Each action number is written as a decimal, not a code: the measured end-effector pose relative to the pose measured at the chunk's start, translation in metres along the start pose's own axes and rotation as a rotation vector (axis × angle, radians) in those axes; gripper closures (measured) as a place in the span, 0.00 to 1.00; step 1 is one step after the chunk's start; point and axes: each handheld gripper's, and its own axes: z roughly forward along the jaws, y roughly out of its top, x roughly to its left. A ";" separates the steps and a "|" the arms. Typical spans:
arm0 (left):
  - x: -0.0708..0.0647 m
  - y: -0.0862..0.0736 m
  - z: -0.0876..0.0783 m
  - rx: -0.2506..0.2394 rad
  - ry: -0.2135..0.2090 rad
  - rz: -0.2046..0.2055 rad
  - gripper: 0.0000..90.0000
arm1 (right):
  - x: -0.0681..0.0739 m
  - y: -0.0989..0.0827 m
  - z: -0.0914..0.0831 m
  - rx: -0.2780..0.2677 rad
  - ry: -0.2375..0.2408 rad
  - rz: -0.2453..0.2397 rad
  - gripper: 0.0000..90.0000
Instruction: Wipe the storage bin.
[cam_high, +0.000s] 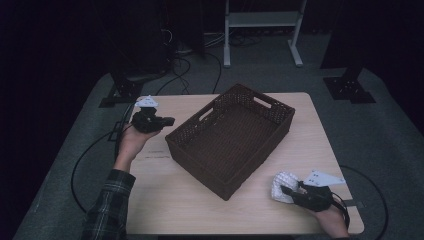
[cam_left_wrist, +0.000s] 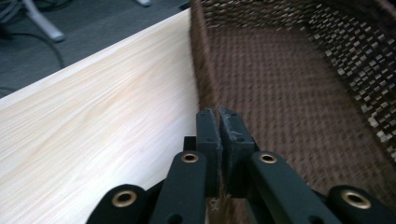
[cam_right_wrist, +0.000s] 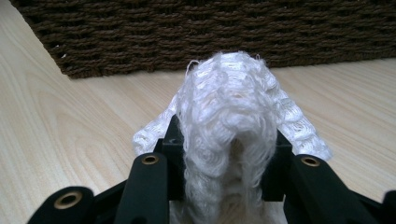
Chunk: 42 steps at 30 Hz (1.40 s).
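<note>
High view: the right gripper (cam_high: 291, 192) grasps a white knitted cloth (cam_high: 283, 186) on the tabletop (cam_high: 175, 195), just beside the woven brown basket (cam_high: 230, 137).

Left gripper view: the left gripper (cam_left_wrist: 218, 122) has its jaws clenched on nothing by the basket's rim.

Right gripper view: soft, loopy yarn bulges between the jaws; lift it well clear of the rough wall before releasing.

Plaid sleeve (cam_high: 107, 202); black fingers (cam_left_wrist: 208, 133) with brass rivets.
</note>
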 end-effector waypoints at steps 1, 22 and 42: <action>0.002 -0.005 0.000 0.016 0.008 -0.001 0.97 | 0.000 0.000 0.000 -0.001 0.001 -0.001 0.69; -0.026 -0.043 -0.001 -0.007 -0.139 -0.005 1.00 | -0.007 -0.006 -0.010 -0.001 -0.036 0.026 0.69; -0.082 -0.035 0.011 -0.033 -0.270 0.092 1.00 | -0.018 -0.018 -0.028 -0.006 -0.089 0.057 0.69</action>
